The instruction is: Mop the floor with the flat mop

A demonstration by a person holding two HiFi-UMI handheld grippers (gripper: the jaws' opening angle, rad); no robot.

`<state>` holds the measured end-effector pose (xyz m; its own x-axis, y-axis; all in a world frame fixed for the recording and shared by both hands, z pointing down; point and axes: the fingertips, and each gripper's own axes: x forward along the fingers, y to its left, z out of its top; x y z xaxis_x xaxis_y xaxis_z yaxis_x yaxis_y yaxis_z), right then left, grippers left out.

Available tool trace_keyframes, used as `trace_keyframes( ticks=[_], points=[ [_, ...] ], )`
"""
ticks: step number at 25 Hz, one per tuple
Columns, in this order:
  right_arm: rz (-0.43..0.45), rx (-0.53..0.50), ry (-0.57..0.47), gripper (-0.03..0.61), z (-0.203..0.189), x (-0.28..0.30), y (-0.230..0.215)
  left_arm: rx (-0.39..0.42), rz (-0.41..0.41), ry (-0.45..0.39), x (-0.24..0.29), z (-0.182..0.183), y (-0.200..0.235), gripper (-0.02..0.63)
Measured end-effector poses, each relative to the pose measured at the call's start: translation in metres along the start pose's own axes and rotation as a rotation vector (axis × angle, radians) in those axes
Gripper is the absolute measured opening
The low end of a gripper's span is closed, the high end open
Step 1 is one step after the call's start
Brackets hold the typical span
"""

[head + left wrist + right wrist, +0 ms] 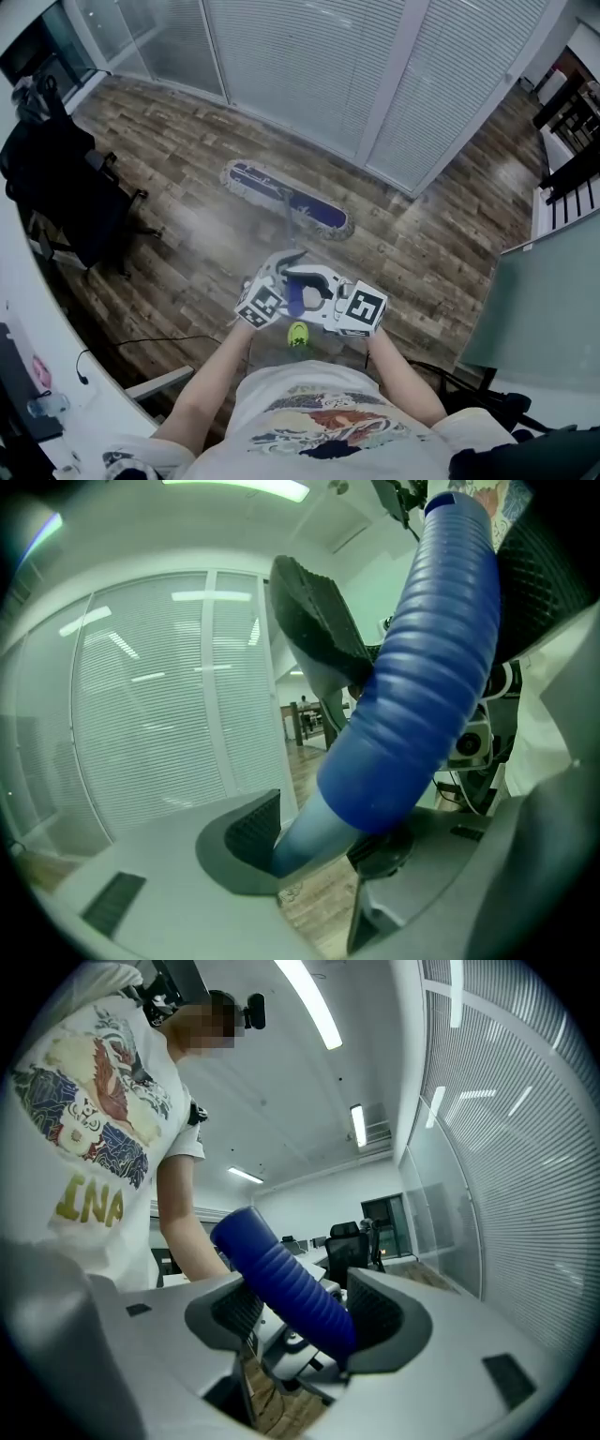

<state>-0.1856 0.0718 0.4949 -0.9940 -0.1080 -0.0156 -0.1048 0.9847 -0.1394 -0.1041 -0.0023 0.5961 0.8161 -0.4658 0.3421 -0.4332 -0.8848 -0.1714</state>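
The wood floor [187, 234] fills most of my head view, with a wall of white blinds [300, 66] along its far side and a black office chair [56, 187] at the left. The flat mop [286, 199] has its long head flat on the floor, far out from me and near the blinds, slightly blurred. Its pole runs back toward me to the blue ribbed handle [294, 298]. My left claw [319, 846] is partly closed, pinching the lower end of that handle [422, 686] where it meets the pale pole. My right claw [309, 1321] stands wider, its pads closed around the handle [291, 1288] near its top.
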Motion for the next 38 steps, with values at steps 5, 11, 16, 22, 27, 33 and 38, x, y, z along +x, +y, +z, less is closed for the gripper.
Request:
trace_keyframes(
  ticks=[5, 11, 16, 22, 27, 33, 38],
  points=[
    [0.022, 0.0, 0.0, 0.253, -0.004, -0.018, 0.065, -0.024, 0.018, 0.003, -0.024, 0.007, -0.061, 0.155],
    [0.018, 0.0, -0.033, 0.253, -0.005, -0.05, 0.134, -0.026, 0.016, 0.008, -0.042, 0.023, -0.134, 0.155],
    [0.02, -0.007, -0.04, 0.253, -0.016, -0.059, 0.176, -0.013, 0.009, 0.025, -0.057, 0.014, -0.176, 0.155],
    [0.011, -0.005, -0.042, 0.256, -0.038, -0.06, 0.187, 0.083, -0.047, 0.072, -0.056, -0.004, -0.195, 0.155],
    [0.015, -0.013, -0.047, 0.258, -0.029, -0.055, 0.155, 0.035, -0.06, 0.005, -0.044, 0.004, -0.164, 0.154],
    [0.012, -0.012, -0.01, 0.258, -0.008, -0.009, 0.055, 0.002, -0.06, -0.022, -0.025, 0.002, -0.054, 0.16],
    [-0.004, -0.018, 0.002, 0.258, 0.005, 0.05, -0.036, -0.006, -0.082, -0.007, -0.018, -0.016, 0.05, 0.16]
  ],
)
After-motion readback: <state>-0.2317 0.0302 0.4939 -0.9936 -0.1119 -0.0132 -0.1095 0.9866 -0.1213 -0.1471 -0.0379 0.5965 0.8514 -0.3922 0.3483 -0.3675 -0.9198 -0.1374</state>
